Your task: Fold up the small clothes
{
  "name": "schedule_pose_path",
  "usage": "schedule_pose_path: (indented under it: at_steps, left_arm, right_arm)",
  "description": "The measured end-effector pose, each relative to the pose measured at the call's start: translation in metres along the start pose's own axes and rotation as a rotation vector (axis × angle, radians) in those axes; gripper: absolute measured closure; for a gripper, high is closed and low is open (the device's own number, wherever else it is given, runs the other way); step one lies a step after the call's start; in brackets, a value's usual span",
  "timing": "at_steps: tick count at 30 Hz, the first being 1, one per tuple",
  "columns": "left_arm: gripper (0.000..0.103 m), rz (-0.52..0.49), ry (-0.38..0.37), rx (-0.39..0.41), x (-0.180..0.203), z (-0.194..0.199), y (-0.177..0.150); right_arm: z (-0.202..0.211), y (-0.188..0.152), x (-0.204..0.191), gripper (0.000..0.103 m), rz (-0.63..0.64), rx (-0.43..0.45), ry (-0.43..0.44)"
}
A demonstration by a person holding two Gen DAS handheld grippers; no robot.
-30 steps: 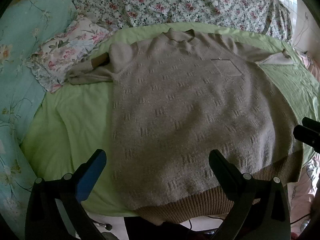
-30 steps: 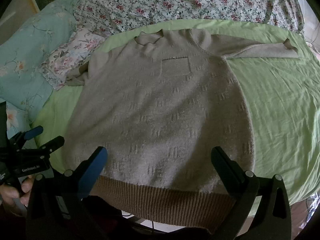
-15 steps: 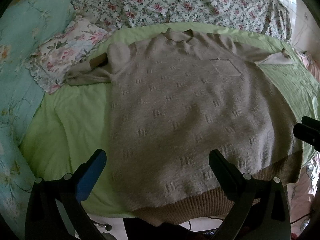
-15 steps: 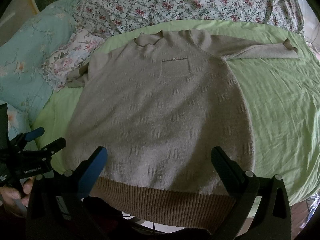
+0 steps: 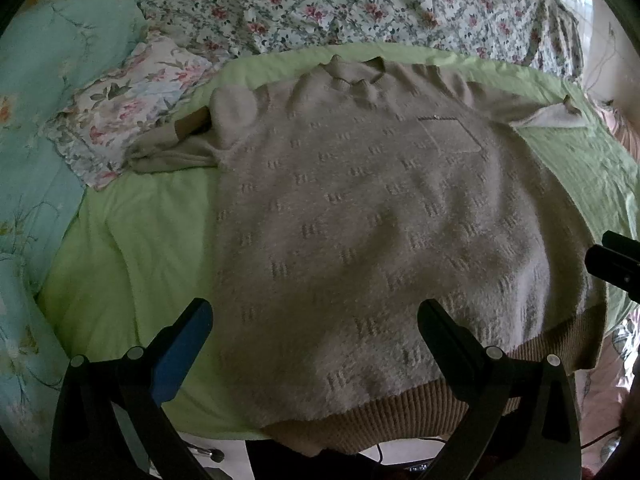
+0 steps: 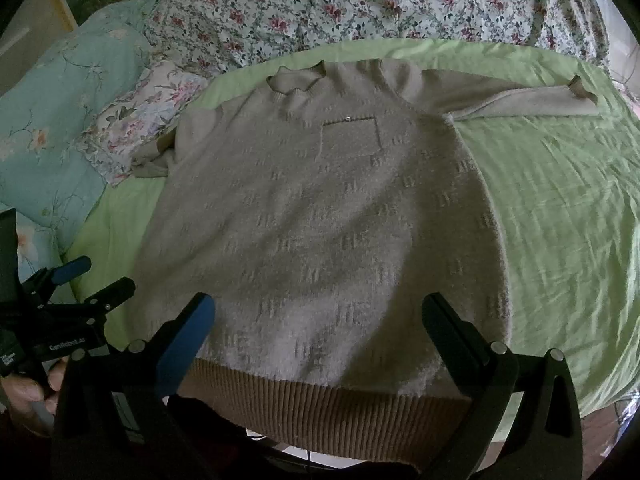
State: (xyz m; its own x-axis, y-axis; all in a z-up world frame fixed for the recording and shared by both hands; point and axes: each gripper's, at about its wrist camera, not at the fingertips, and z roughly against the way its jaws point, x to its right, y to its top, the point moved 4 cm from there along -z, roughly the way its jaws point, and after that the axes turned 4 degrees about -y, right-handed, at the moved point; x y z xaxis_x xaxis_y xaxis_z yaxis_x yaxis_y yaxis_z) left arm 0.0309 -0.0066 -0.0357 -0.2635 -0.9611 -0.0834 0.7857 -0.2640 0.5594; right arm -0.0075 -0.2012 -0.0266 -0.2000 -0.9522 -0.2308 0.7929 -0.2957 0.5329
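A beige knitted sweater [image 5: 360, 220] [image 6: 320, 220] lies face up on a green sheet [image 5: 132, 240] [image 6: 560, 220], its collar far, its brown ribbed hem hanging over the near bed edge. One sleeve [image 6: 520, 100] stretches out to the right; the other sleeve [image 5: 172, 148] is bunched at the left. My left gripper [image 5: 316, 324] hovers open above the hem's left part, holding nothing. My right gripper [image 6: 318, 316] hovers open above the hem's middle, also holding nothing. In the right wrist view the left gripper [image 6: 92, 280] shows at the far left with a hand below it.
A flowered quilt [image 5: 340, 4] [image 6: 380, 4] is piled along the far side of the bed. A turquoise quilt [image 5: 36, 120] and a small flowered pillow [image 5: 132, 108] lie at the left. Floor and cables show under the near bed edge.
Both views have crept slightly; the sweater sits a little lower and nearer in the frames. Both grippers have stayed open and the sweater lies as before.
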Motion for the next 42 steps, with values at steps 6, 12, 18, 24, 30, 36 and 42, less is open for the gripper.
schedule_pose_path:
  at_steps: [6, 12, 18, 24, 30, 36, 42]
  left_arm:
    - [0.001, 0.002, -0.013, -0.015, 0.001, -0.003, 0.001]
    - [0.001, 0.003, -0.004, 0.0, 0.001, -0.004, 0.002]
    - [0.001, 0.012, -0.01, -0.001, -0.001, -0.008, 0.004]
    - [0.001, -0.002, 0.008, 0.003, -0.002, -0.015, 0.009]
    - [0.001, -0.003, 0.026, -0.01, -0.005, -0.028, 0.018]
    - [0.001, 0.004, 0.045, -0.016, -0.011, -0.041, 0.031]
    - [0.001, 0.062, -0.036, -0.034, -0.007, -0.055, 0.049]
  right_arm:
    - [-0.002, 0.0, 0.002, 0.0, 0.016, -0.007, -0.035]
    - [-0.002, 0.001, 0.003, 0.0, 0.004, 0.003, -0.022]
    - [-0.004, 0.001, 0.009, 0.0, 0.017, -0.062, -0.085]
    - [-0.008, 0.004, 0.019, 0.0, -0.005, -0.035, -0.086]
    - [-0.006, 0.018, 0.046, 0.0, -0.032, 0.01, -0.125]
    - [0.003, 0.05, 0.093, 0.0, -0.127, 0.063, -0.144]
    - [0.007, 0.102, 0.157, 0.004, -0.207, 0.142, -0.21]
